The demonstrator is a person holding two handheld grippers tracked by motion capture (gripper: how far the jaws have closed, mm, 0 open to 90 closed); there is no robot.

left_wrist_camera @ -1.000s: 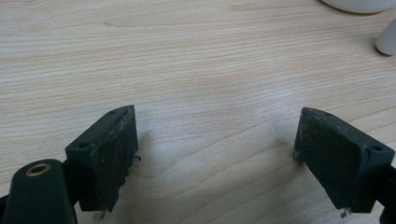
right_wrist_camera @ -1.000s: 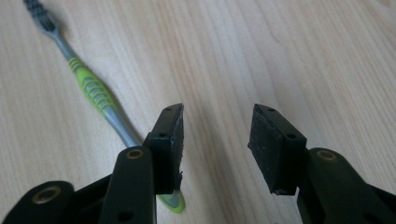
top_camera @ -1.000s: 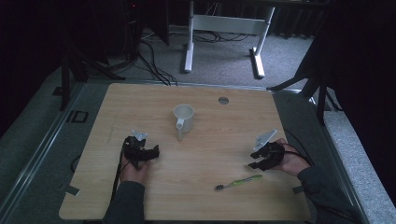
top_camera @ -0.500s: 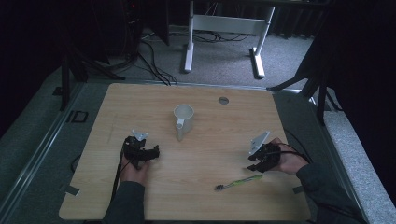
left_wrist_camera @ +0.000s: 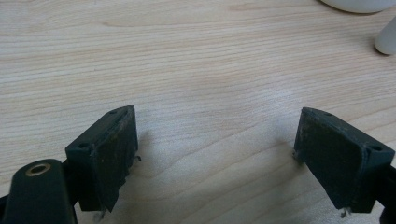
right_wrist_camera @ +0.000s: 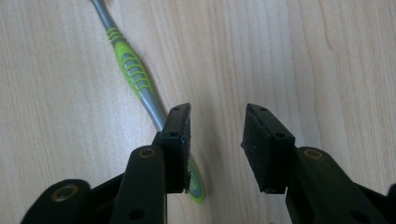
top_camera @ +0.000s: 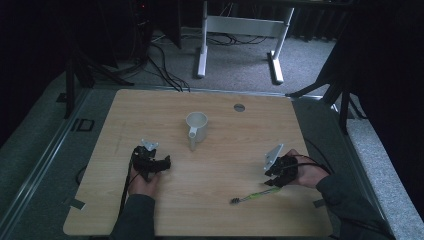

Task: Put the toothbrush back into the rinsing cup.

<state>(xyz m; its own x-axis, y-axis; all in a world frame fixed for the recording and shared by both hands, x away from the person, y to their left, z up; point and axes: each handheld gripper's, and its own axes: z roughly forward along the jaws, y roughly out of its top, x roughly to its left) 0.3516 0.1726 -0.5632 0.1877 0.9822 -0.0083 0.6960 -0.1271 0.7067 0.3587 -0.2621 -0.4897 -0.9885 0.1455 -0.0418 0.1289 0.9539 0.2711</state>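
Green and grey toothbrush [right_wrist_camera: 135, 77]: it lies flat on the wooden table [top_camera: 150, 115], near your right front corner, bristle head towards you and to the left in the high view, handle end towards your right hand. It sits there [top_camera: 254, 195] free of everything, so a pinch from above can take it.

Right gripper [right_wrist_camera: 215, 140]: you hold it low over the handle's tail end, jaws pointing down at the wood. They stand partly apart and have just been closing. The left jaw covers part of the handle, and the tip of the tail shows just inside the gap; the pads do not press on it yet. From the high view [top_camera: 278, 172] the gripper sits at the handle end, a sensible place to grasp, since the ribbed green grip gives the pads something to bite.

Alignment: the handle runs at a slant under the left jaw rather than squarely between the two, so a shift towards the brush would probably centre it; the angle makes it hard to tell how much of the tail the pads would catch.

Left gripper [left_wrist_camera: 215, 154]: its jaws are wide apart over bare wood with nothing between them. You keep it [top_camera: 150, 162] parked on your left, well apart from the brush, out of the right hand's way.

White mug [top_camera: 196, 126]: upright in the middle of the table, handle towards you, mouth up. It looks the likely place to stand the toothbrush.
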